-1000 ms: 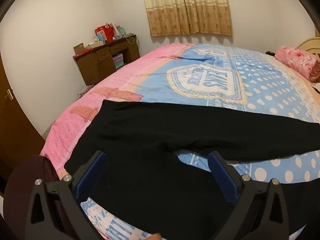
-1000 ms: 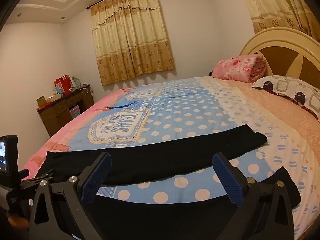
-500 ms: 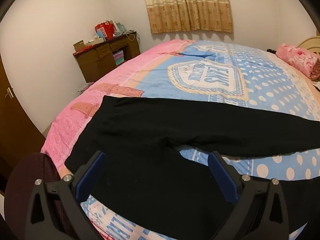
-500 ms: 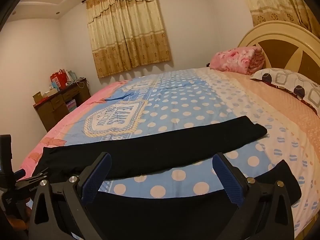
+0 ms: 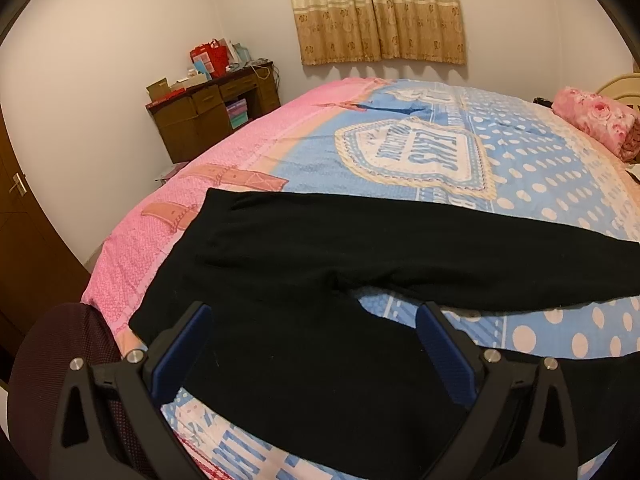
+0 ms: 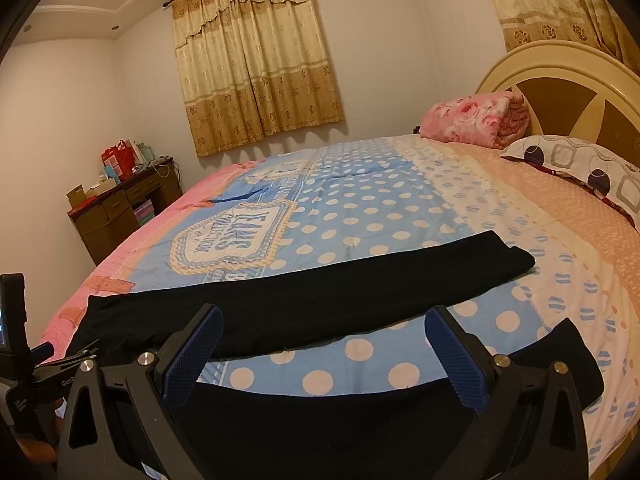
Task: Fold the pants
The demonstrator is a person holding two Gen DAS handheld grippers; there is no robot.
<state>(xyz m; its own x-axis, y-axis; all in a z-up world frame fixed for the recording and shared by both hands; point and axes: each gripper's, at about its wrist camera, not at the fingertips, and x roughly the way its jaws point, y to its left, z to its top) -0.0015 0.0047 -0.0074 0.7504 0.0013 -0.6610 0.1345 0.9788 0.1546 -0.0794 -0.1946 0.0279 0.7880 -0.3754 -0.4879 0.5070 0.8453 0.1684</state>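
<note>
Black pants point(image 5: 304, 264) lie spread flat on the bed, waistband at the left, both legs running right with a gap between them. My left gripper point(image 5: 316, 344) hovers open above the near leg close to the crotch, nothing between its blue pads. In the right wrist view the far leg of the pants point(image 6: 320, 300) stretches across to its cuff at the right, and the near leg passes under my right gripper point(image 6: 326, 354), which is open and holds nothing. The left gripper's body point(image 6: 24, 364) shows at the left edge there.
The bed point(image 5: 540, 184) has a pink and blue polka-dot cover. A folded pink blanket point(image 6: 476, 120) and a patterned pillow point(image 6: 580, 168) lie by the headboard point(image 6: 560, 88). A brown desk point(image 5: 212, 116) with clutter stands by the far wall. A dark mesh chair back point(image 5: 60, 352) is at lower left.
Both grippers have dropped and drawn slightly nearer the pants; the views tilt down a little. The pants have not moved, and both grippers stay open.
</note>
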